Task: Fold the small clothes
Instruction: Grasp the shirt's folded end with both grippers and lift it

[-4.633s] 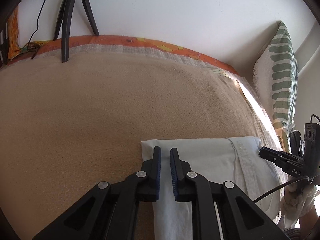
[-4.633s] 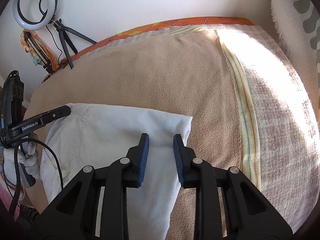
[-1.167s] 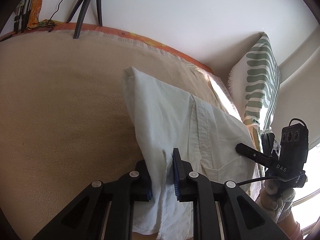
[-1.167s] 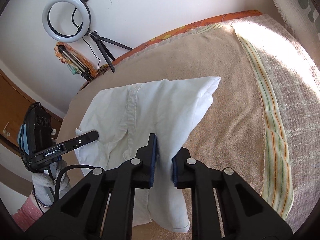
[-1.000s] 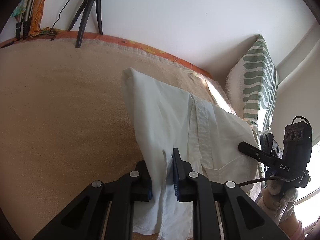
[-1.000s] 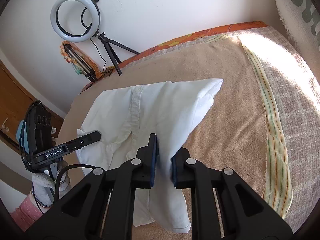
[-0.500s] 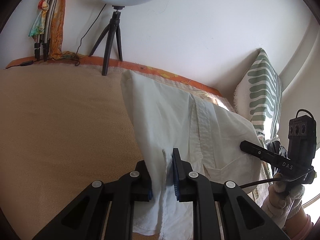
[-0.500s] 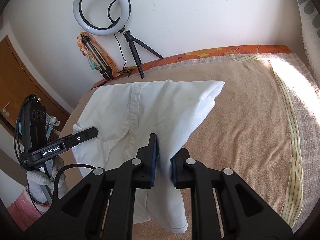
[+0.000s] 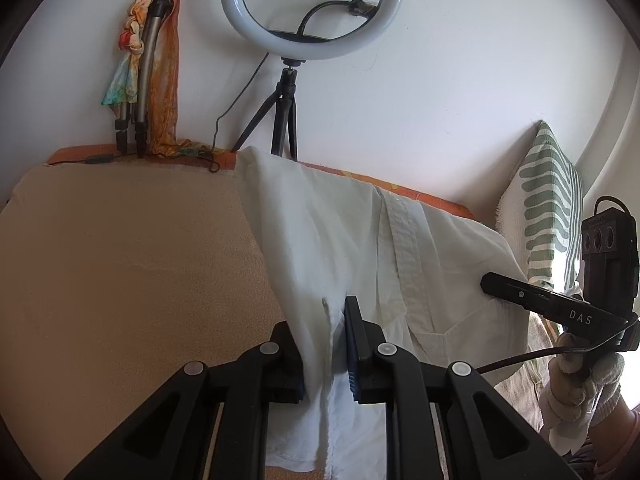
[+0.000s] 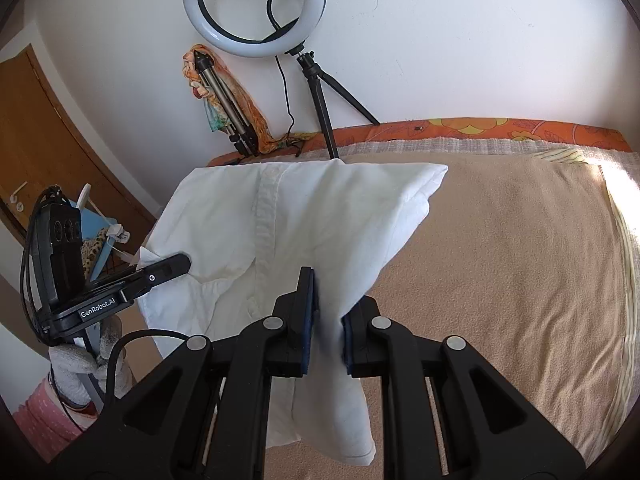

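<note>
A small white button-up shirt hangs stretched between my two grippers, lifted above the tan blanket. My left gripper is shut on one edge of the shirt; it also shows in the right wrist view. My right gripper is shut on the other edge of the shirt; it shows in the left wrist view. The button placket and a chest pocket face me. The shirt's far end sticks out level; its near end hangs below the fingers.
A ring light on a tripod and a folded tripod wrapped in a scarf stand at the wall behind the bed. A green-striped pillow leans at the right. A wooden door is on the left. The orange mattress edge runs along the wall.
Both grippers have closed on the shirt and lifted it off the blanket. Over the last second they have risen and tilted up, bringing the ring light and wall into view.
</note>
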`<move>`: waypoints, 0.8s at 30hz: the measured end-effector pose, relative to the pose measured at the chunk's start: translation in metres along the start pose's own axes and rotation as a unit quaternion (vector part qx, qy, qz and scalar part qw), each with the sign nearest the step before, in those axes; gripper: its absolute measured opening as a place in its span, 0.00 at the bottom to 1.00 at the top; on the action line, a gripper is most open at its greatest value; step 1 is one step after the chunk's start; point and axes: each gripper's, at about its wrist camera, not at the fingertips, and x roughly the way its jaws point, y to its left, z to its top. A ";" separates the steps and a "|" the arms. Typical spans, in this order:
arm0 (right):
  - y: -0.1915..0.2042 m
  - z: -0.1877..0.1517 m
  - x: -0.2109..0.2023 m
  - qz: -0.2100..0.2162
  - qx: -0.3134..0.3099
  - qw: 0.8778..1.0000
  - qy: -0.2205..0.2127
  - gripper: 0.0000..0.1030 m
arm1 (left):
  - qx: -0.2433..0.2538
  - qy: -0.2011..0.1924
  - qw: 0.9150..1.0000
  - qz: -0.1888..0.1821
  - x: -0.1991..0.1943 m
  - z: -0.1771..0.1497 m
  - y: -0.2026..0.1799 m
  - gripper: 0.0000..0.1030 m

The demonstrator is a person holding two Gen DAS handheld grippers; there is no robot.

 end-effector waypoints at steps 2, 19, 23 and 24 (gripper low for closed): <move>0.010 0.005 0.010 0.000 -0.007 1.000 0.002 0.13 | -0.002 -0.006 1.000 0.004 -0.005 0.004 0.009 0.13; 0.100 0.054 0.132 0.031 -0.049 0.998 0.018 0.13 | -0.043 -0.039 0.995 0.084 -0.014 0.050 0.147 0.13; 0.124 0.067 0.167 0.033 -0.058 0.997 0.024 0.13 | -0.053 -0.039 0.992 0.104 -0.004 0.060 0.173 0.13; 0.129 0.069 0.175 0.034 -0.060 0.997 0.025 0.13 | -0.054 -0.039 0.992 0.109 -0.002 0.062 0.177 0.13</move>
